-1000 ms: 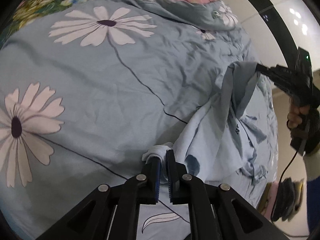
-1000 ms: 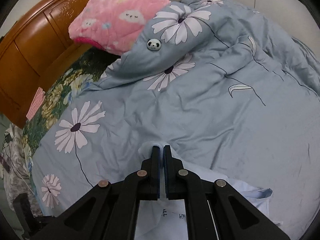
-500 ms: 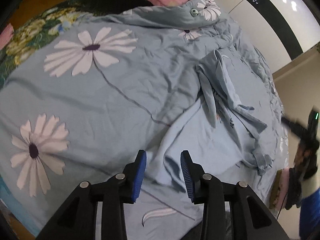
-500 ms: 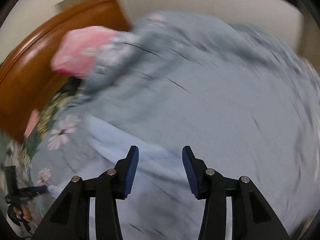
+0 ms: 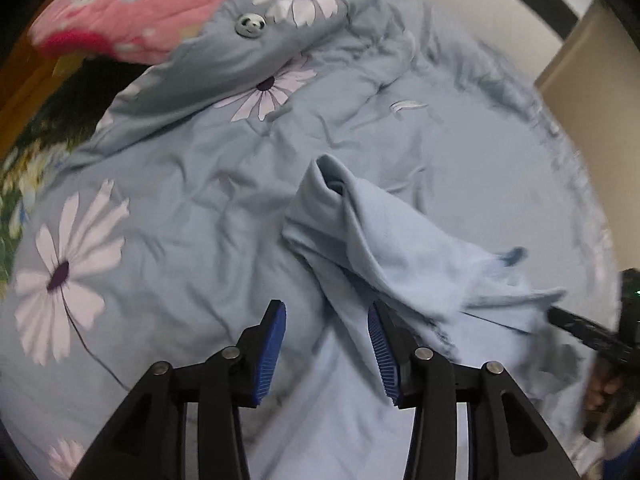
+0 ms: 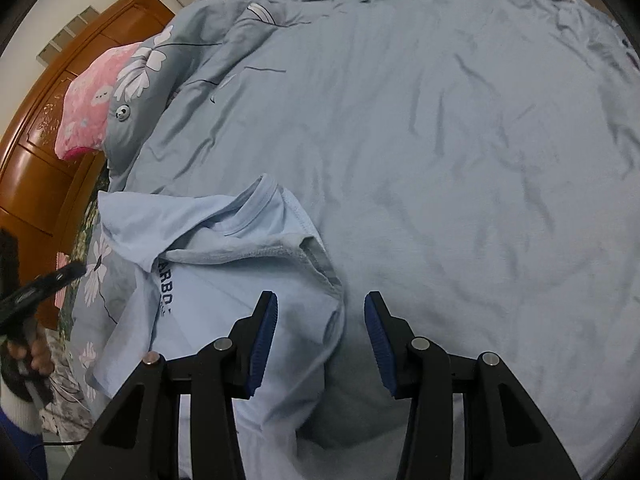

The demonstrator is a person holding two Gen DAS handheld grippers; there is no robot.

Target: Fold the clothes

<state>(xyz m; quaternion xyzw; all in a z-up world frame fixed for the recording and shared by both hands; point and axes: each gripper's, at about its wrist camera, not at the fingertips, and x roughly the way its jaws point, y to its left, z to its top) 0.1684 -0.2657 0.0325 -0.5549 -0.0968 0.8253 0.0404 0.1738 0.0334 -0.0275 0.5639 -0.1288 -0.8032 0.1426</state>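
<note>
Left tongs (image 5: 327, 354) open, empty, over crumpled light-blue T-shirt (image 6: 224, 240) lying on floral duvet (image 6: 460, 140) of bed. Right tongs (image 6: 320, 338) open, empty, at shirt's right edge near collar. Shirt bunched, sleeve flipped. Judgement: pinch single layer at each shoulder seam, pull apart taut, lay flat before first fold; avoid catching duvet.
</note>
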